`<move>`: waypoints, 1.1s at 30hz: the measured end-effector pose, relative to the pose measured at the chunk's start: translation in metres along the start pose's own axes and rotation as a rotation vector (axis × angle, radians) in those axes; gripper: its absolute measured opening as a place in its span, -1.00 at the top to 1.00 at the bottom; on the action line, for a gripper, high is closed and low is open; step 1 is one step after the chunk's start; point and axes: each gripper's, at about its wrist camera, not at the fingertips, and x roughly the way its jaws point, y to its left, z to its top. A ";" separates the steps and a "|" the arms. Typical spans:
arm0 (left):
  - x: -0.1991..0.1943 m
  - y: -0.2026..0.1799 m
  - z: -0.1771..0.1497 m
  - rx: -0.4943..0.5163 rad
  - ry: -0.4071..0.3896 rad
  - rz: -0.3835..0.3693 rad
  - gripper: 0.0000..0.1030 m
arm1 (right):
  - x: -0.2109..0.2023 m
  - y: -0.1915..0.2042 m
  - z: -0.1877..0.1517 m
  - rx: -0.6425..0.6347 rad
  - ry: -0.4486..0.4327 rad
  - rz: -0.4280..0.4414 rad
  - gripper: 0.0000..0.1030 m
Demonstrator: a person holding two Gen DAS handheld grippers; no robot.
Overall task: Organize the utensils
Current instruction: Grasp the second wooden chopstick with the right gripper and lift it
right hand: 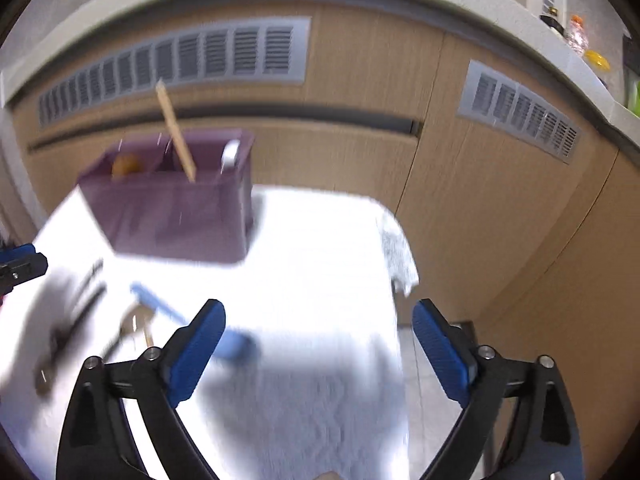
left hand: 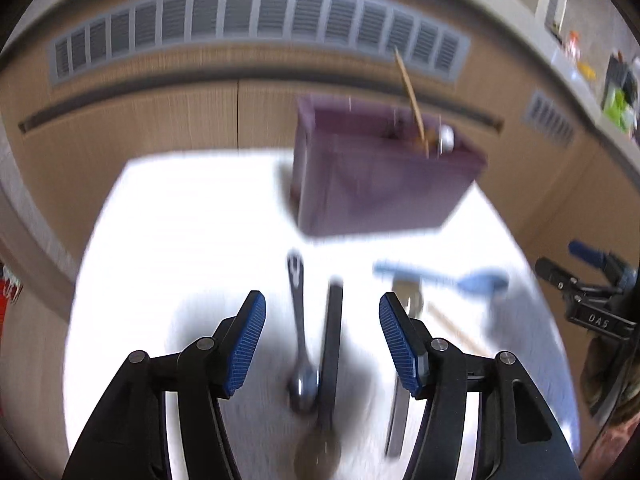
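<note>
A purple utensil box [left hand: 376, 176] stands on the white table [left hand: 180, 240], with a wooden stick [left hand: 412, 100] and a metal spoon [left hand: 446, 138] standing in it. My left gripper [left hand: 322, 344] is open above a metal spoon [left hand: 302, 344] and a dark-handled spoon [left hand: 330, 368] lying side by side. A blue spoon [left hand: 452, 278] and a metal utensil [left hand: 404, 360] lie to the right. In the right wrist view the box [right hand: 176, 208] is at the left; my right gripper [right hand: 318, 348] is open and empty, with the blue spoon [right hand: 188, 324] just left of it.
Wooden cabinet fronts with grey vents [left hand: 256, 16] stand behind the table. The table's right edge [right hand: 396, 280] drops to the floor. A counter with bottles [right hand: 576, 40] runs at the far right. The other gripper [left hand: 588, 292] shows at the right edge.
</note>
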 end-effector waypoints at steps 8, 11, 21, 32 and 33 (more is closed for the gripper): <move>-0.008 -0.005 -0.041 0.012 0.082 0.005 -0.41 | -0.004 0.046 -0.044 -0.193 0.085 0.044 -0.88; -0.011 -0.004 -0.046 0.009 0.084 0.006 -0.41 | -0.005 0.058 -0.049 -0.210 0.106 0.167 -0.87; -0.022 0.011 -0.050 -0.023 0.097 0.028 -0.41 | 0.018 0.085 -0.042 -0.173 0.215 0.327 0.42; -0.022 0.001 -0.058 0.036 0.111 -0.001 -0.41 | 0.008 0.056 -0.048 -0.085 0.255 0.266 0.90; -0.023 -0.001 -0.059 0.046 0.104 -0.009 -0.40 | 0.006 0.048 -0.051 -0.059 0.254 0.257 0.90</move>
